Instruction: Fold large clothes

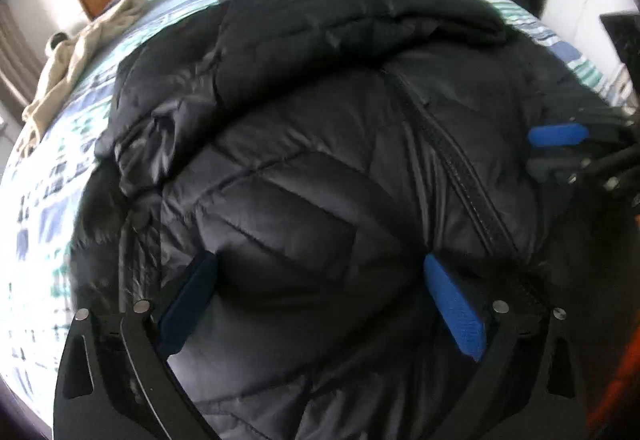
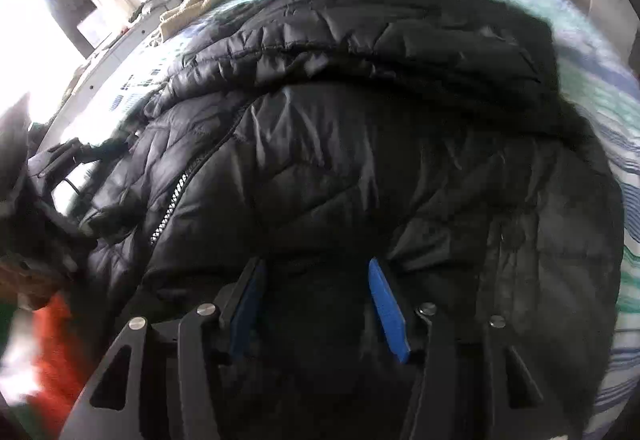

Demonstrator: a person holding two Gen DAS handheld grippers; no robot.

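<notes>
Black puffer jacket [image 1: 320,144] spread bulky across striped bed cover [image 1: 48,208], zipper [image 1: 460,168] running toward 5 o'clock. Left tool [image 1: 320,292] wide apart, pads clear of fabric. Right tool [image 2: 316,296] half parted over jacket folds, grip impossible to tell. Beige garment [image 1: 76,52] at 10 o'clock.

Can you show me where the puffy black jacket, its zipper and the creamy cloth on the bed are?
puffy black jacket [image 1: 288,208]: left wrist view, quilted front.
zipper [image 2: 170,214]: right wrist view, bright teeth.
creamy cloth [image 1: 76,60]: left wrist view, middle of heap.
</notes>
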